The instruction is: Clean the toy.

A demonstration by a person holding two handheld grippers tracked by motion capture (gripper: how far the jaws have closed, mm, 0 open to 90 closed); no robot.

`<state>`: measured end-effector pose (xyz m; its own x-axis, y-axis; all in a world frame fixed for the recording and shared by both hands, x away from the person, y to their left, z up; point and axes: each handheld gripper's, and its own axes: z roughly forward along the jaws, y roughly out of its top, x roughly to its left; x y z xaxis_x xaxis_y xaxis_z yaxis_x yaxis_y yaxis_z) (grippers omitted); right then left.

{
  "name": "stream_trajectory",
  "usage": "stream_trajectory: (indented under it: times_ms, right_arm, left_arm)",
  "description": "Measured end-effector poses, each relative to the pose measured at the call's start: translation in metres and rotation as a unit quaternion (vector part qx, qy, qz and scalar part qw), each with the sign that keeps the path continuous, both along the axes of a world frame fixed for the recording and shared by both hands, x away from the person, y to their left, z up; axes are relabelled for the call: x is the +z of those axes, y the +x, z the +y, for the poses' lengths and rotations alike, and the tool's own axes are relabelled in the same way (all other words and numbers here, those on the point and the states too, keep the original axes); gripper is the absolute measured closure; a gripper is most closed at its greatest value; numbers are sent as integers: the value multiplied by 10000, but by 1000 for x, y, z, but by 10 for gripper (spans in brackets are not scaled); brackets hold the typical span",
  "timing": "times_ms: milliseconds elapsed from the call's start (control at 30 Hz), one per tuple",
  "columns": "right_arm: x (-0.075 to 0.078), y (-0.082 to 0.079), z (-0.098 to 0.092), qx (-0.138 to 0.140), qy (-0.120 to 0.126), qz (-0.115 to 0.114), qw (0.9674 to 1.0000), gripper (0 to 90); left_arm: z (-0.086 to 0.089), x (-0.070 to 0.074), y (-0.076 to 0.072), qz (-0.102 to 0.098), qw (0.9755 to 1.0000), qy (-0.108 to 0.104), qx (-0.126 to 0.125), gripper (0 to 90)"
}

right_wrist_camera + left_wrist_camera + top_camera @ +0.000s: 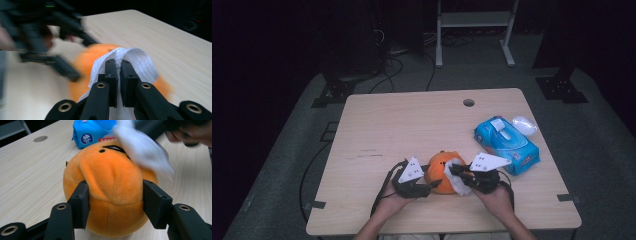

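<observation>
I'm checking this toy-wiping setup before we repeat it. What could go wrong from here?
1. The left gripper squeezes only the lower sides of the round orange plush toy; soft and rounded, it might squirt out or roll under wiping pressure.
2. The right gripper pinches the white wipe by a fold; dragging could pull it free.
3. The two grippers work close together and may bump.

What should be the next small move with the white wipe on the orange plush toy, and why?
Probably drag the white wipe further across the orange plush toy. The left gripper has its jaws pressed on the toy's sides, steadying it, and the right gripper is shut on the wipe, which lies on the toy's face.
</observation>
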<state>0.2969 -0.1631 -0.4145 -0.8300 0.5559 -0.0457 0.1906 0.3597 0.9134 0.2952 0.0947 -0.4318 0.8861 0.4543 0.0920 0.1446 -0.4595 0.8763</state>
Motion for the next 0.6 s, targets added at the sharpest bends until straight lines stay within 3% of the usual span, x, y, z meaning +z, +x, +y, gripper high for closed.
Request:
stream_trajectory:
  times_ms: [100,167,267,300,333,433,500,533,600]
  right_arm:
    - [-4,9,-16,-280,-50,83,9996,845]
    - [-9,12,-21,-315,-82,219,9992,846]
    - [-11,5,-13,-148,-114,297,9994,847]
    - [-11,1,-6,-8,-141,294,9995,847]
    - [-10,-4,1,110,-186,263,9994,846]
    - [-1,-13,16,423,-218,131,9988,846]
    - [4,-18,25,507,-273,24,9983,846]
    - [5,-18,29,514,-355,-53,9980,846]
    - [5,-16,26,439,-350,-53,9984,847]
  left_arm:
    - [1,-1,1,67,10000,-41,22,439]
    - [2,-1,5,285,9993,-184,183,345]
    - [3,-2,12,815,9948,-484,385,184]
    - [3,-4,14,911,9936,-492,449,176]
    - [3,-5,14,892,9941,-414,461,188]
    - [4,-2,9,605,9973,-324,266,330]
    - [-4,0,0,114,9998,-33,146,372]
    - [-9,1,-6,-182,9997,153,99,396]
    - [-11,2,-8,-357,9991,232,21,412]
